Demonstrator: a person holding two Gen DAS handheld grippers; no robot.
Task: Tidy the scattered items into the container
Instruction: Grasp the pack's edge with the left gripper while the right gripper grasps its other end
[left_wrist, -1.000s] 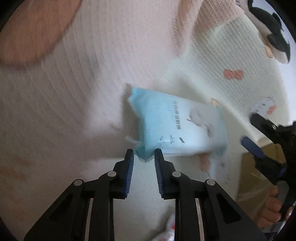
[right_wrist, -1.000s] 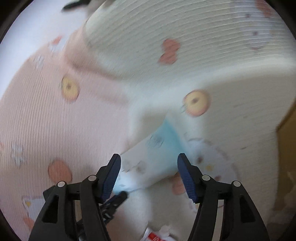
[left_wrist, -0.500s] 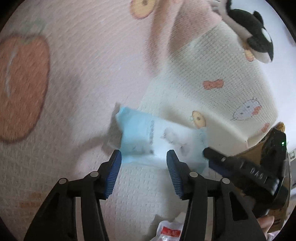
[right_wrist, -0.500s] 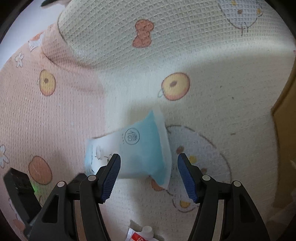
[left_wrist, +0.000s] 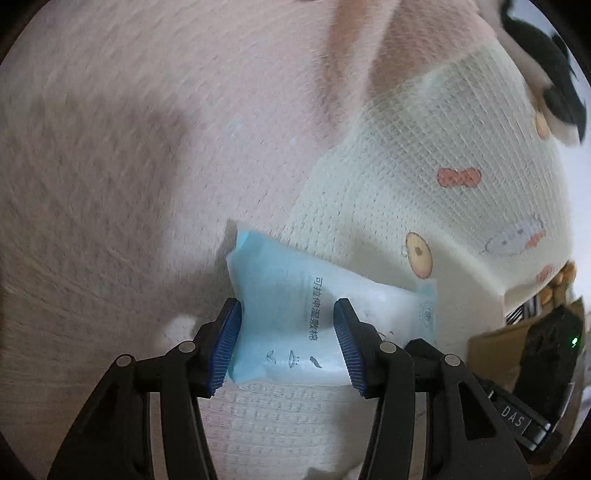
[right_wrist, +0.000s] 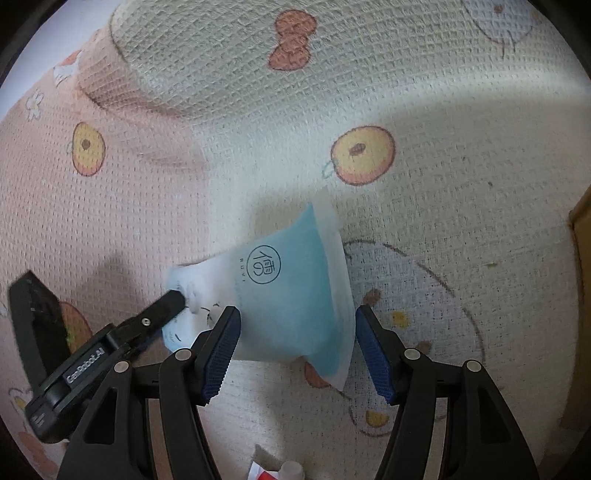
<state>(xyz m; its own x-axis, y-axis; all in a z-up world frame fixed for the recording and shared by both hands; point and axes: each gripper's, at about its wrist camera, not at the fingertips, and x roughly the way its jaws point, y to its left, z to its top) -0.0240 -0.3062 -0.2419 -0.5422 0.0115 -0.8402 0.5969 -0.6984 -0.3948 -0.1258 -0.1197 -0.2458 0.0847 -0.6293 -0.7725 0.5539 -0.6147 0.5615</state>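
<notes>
Left wrist view: the left gripper (left_wrist: 287, 341), its jaws just opened wide, straddles one end of the blue-and-white packet (left_wrist: 325, 317) without pressing it. The right gripper (right_wrist: 297, 350), also spread, frames the other end; the packet lies on the patterned mat (right_wrist: 443, 184).
</notes>
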